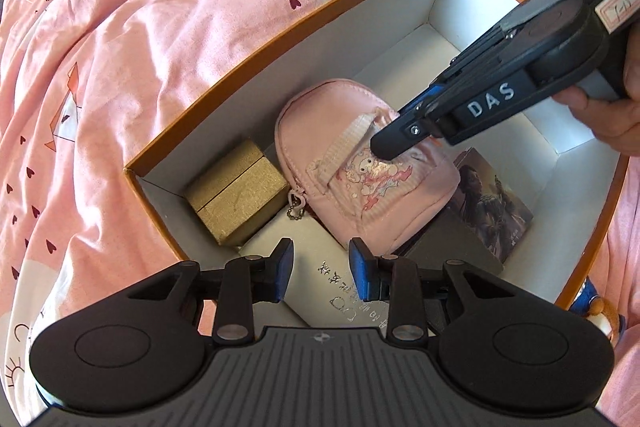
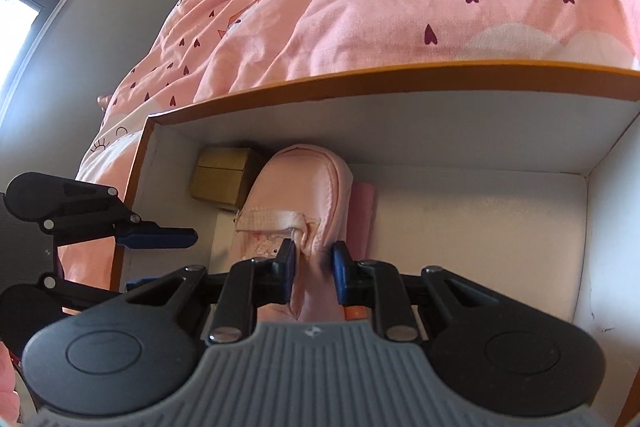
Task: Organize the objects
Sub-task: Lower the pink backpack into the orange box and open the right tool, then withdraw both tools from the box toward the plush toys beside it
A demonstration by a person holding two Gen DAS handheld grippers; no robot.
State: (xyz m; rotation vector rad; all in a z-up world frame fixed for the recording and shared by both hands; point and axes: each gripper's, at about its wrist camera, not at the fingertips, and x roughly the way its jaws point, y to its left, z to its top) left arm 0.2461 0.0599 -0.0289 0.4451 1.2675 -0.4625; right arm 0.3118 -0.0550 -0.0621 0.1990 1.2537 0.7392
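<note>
Two tools are working over the orange-rimmed white cardboard box (image 1: 224, 107) on the bed: the right tool (image 2: 313, 259) is pinching a fold of the pink fabric cartoon pouch (image 1: 360, 167), while the left tool (image 1: 320, 267) is hovering part-open and empty. Since that soft fold is thin, the pouch risks slipping free, or dragging against the gold cardboard gift box (image 1: 236, 193) just beside it.

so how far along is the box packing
Done: the gold box, a picture card and a white booklet already lie inside the orange box. In hand: the right gripper pinches the pink pouch, which rests in the box. The left gripper is open. Left: releasing the pouch.
</note>
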